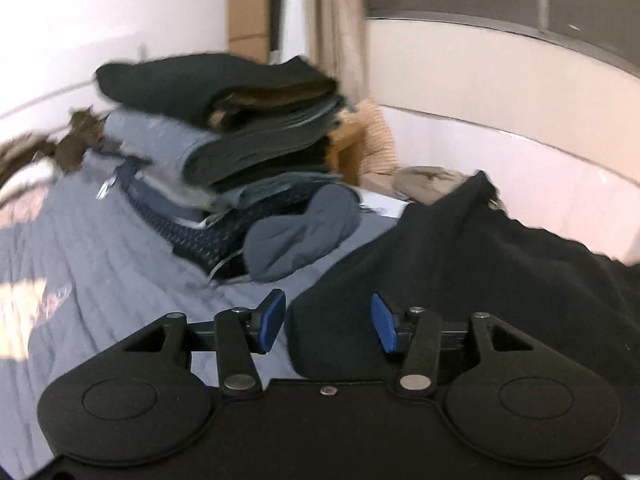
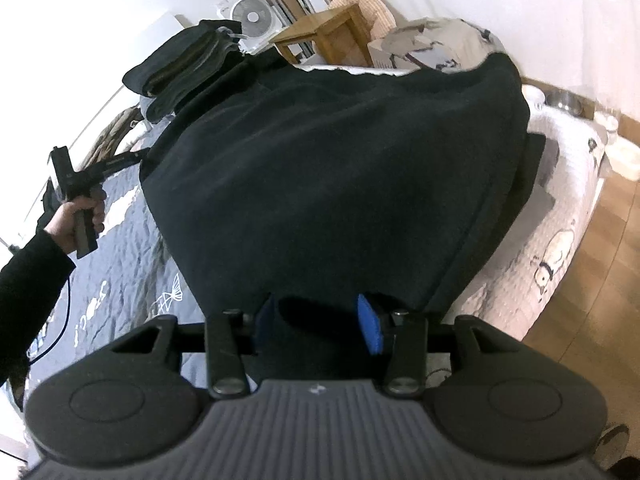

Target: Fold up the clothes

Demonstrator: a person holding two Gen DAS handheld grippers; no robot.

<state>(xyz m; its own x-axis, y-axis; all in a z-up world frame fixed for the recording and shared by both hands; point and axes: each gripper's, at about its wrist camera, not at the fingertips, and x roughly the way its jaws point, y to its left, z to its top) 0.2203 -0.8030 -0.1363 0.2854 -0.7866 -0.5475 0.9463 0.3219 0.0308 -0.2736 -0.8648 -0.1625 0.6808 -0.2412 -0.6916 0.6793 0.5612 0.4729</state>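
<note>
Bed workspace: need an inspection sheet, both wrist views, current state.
Surface: bed with grey quilted cover; white printed quilt at its floor-side edge.
Job's things: black fleece garment spread on the bed; stack of folded clothes behind it; grey bundle beside the stack.
Clutter: brown crumpled item, identity unclear.
Grippers: left gripper open, at the garment's edge, gripping nothing; right gripper open, garment hem over its fingers.
Cables: thin black cable below the left hand.
Surroundings: fan, wooden stool, wood floor.
</note>
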